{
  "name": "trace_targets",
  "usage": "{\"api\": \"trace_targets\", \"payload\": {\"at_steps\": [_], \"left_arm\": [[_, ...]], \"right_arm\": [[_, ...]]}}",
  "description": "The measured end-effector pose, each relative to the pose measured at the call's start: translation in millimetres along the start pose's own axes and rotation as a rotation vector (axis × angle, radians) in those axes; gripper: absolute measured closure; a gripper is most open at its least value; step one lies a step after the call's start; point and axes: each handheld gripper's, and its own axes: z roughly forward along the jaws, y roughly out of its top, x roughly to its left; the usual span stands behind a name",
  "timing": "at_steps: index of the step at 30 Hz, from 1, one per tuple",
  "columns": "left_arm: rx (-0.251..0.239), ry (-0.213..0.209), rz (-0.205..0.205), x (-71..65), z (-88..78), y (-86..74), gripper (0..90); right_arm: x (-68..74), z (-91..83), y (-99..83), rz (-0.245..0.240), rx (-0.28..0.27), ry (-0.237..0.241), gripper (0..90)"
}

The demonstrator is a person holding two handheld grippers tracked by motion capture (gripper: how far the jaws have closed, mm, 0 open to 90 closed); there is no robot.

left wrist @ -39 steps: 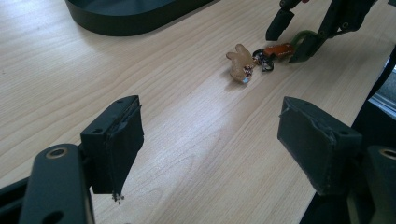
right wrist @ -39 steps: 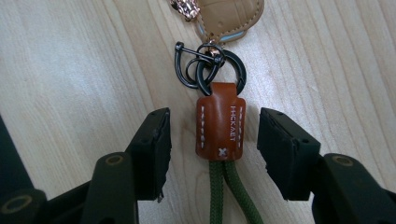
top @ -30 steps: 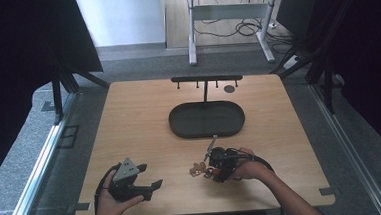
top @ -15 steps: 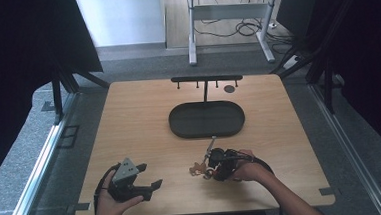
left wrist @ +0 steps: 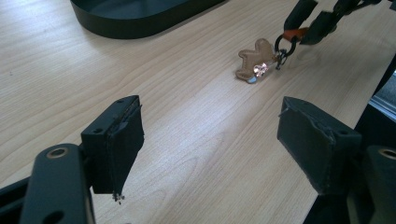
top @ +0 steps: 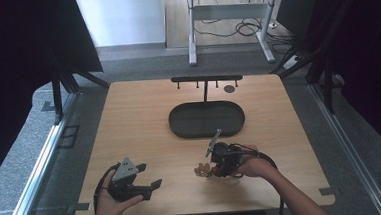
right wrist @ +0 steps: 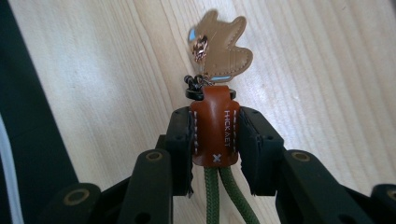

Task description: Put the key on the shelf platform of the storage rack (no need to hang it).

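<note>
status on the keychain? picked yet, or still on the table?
Done: right tongs are shut on the keychain's brown leather tab. In hand: the tan charm looks to be touching the table, so it's gripped, not clearly lifted. Left: nothing is in the black tray or on the peg rack; left tongs are open, idle.

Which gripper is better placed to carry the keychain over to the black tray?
The right gripper, probably. It is shut on the keychain at the brown leather tab, and the tray lies just beyond it. The left gripper rests open on the table, empty, farther away.
</note>
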Motion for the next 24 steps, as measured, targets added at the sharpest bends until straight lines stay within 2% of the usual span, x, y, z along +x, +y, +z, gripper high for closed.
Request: {"api": "trace_targets", "payload": {"at_steps": [15,24], "left_arm": [[0.0,-0.001,0.001,0.5,0.0,0.1,22.8],[0.0,-0.003,0.002,0.7,-1.0,0.3,22.8]], "right_arm": [[-2.0,-25.4,12.4,-0.027,-0.038,-0.026,66.7],[-5.4,-38.5,21.1,-0.051,-0.042,-0.034,66.7]]}}
